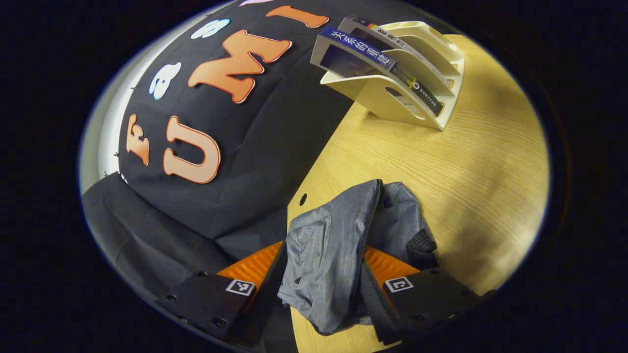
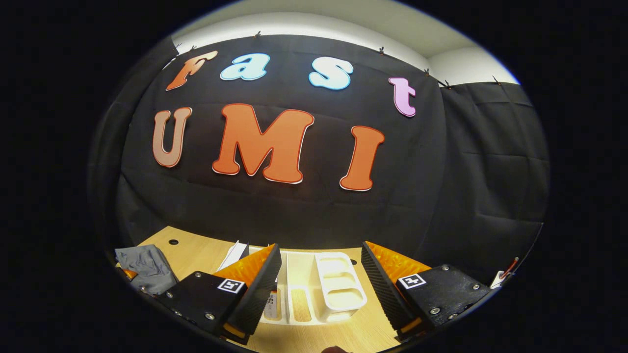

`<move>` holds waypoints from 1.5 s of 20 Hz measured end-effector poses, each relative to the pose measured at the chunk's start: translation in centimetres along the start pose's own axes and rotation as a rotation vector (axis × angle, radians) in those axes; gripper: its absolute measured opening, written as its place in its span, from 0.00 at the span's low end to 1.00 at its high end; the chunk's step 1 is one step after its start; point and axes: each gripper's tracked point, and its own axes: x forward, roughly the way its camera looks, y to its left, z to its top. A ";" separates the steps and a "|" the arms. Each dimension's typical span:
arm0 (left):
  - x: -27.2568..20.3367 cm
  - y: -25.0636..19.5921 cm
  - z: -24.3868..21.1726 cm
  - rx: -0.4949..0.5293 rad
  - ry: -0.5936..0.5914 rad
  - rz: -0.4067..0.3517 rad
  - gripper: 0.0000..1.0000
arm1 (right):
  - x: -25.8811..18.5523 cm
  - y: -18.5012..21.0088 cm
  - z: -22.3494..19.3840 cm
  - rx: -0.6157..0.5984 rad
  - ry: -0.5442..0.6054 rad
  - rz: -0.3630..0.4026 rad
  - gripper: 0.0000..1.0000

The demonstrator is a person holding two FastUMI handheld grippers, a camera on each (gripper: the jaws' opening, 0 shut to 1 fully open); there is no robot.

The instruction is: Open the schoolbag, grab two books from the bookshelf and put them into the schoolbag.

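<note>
Pinching a fold of the grey woven-fabric schoolbag [image 1: 338, 245] between both fingers, our left gripper [image 1: 324, 287] is lifting the cloth off the pale wooden table [image 1: 466, 196], most likely so that the mouth can be pulled apart for loading. Our right gripper [image 2: 321, 284] is hanging with its jaws spread and nothing between them, facing the cream plastic slotted bookshelf [image 2: 338, 284], which we judge puts it in line for the first book. In the left gripper view the dark-spined books [image 1: 387, 61] are leaning in the near slots of that rack. We are struggling to tell whether the bag is unzipped, since the bunched fabric is covering its opening. In the right gripper view our own left finger is hiding most of the books.
</note>
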 end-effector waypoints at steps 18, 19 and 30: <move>-0.4 1.9 0.6 -0.273 0.192 -0.361 0.06 | 6.2 2.1 -3.5 -0.011 0.061 0.243 0.98; -0.2 2.5 0.6 -0.309 0.192 -0.374 0.06 | 6.3 2.5 -3.4 -0.009 0.073 0.253 0.98; 0.3 6.5 0.6 -0.429 0.118 -0.662 0.06 | 6.7 9.2 -2.0 -0.069 0.183 0.268 0.98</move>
